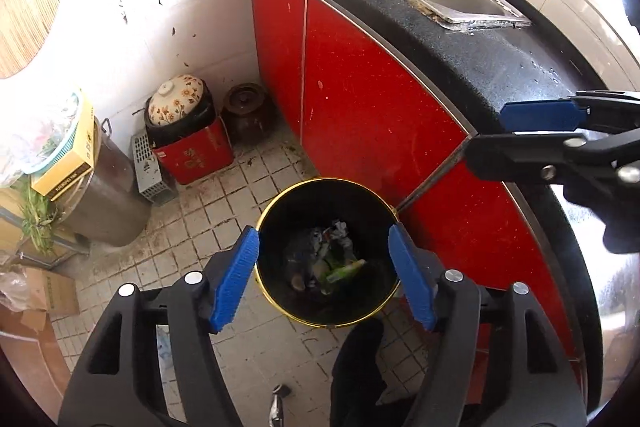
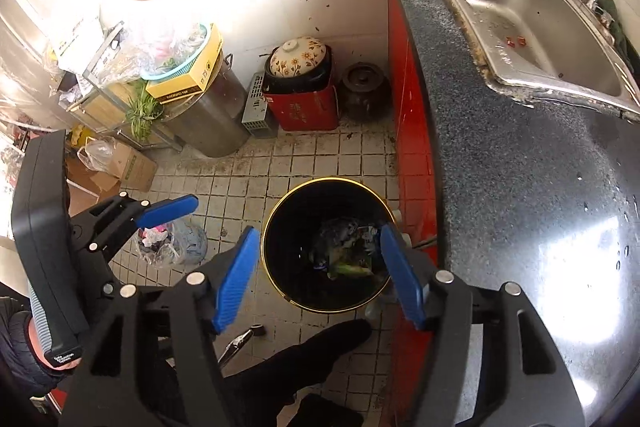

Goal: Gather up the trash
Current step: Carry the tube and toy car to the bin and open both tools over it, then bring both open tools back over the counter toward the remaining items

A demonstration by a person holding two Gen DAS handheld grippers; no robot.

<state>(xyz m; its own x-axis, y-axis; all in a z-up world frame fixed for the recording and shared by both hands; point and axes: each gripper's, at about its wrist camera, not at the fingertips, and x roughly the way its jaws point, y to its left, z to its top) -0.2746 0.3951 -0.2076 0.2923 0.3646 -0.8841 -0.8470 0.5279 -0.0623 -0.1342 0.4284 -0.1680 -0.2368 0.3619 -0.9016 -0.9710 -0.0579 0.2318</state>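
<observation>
A black bin with a gold rim stands on the tiled floor against the red cabinet. Trash lies at its bottom: crumpled paper, wrappers and green vegetable scraps. My left gripper hangs open over the bin's mouth, with nothing between its blue pads. My right gripper is also open and empty above the bin. In the left wrist view the right gripper reaches in from the right, over the counter's edge. One blue pad of the left gripper shows at the left of the right wrist view.
A red cabinet under a dark counter with a steel sink runs along the right. A red box with a floral-lidded pot, a brown jar, a steel pot, boxes and a tied plastic bag crowd the floor. A person's dark leg is below.
</observation>
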